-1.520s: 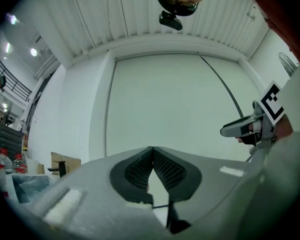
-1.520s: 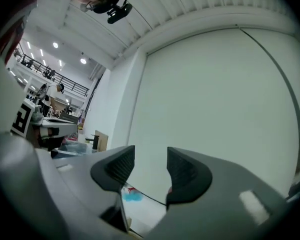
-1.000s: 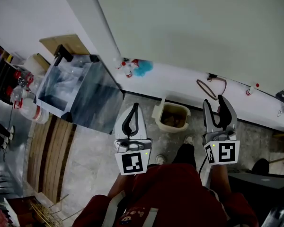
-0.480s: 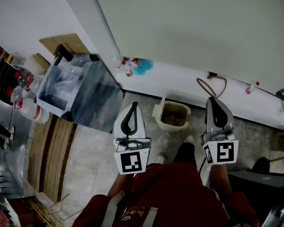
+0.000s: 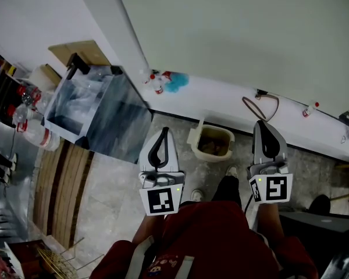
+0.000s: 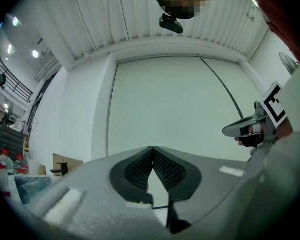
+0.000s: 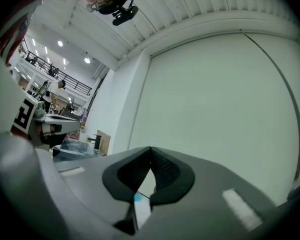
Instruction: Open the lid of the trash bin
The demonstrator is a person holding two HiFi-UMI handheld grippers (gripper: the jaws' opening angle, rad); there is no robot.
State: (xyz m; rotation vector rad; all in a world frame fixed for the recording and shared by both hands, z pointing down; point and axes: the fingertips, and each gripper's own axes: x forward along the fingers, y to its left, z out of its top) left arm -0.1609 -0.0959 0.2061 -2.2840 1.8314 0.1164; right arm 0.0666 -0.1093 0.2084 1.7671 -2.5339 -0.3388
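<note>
Beige trash bin (image 5: 192,139): sitting on the floor (image 5: 116,196) at its edge along the wall, below and between the 2 grippers. It is looking open at the top, with brownish contents showing, and no lid can be made out.
Grey bin (image 5: 119,124): standing further left near the wall's corner, with a clear liner (image 5: 75,100) showing inside. Which of the 2 bins is meant, I cannot tell.
Left gripper (image 5: 165,130): hovering well above the floor, fingers pressing together on nothing.
Right gripper (image 5: 262,122): hovering likewise, fingers closed tight and empty.
Risk, wrong target: reaching for a bin that is already standing open would be achieving nothing.
Risk, closed fingers: meeting a lid edge like this, they would probably be pushing rather than gripping, and the light beige bin could be sliding or tipping.
Risk, cable (image 5: 262,104): looping at the floor's edge just right of the beige bin, possibly snagging a low reach.
</note>
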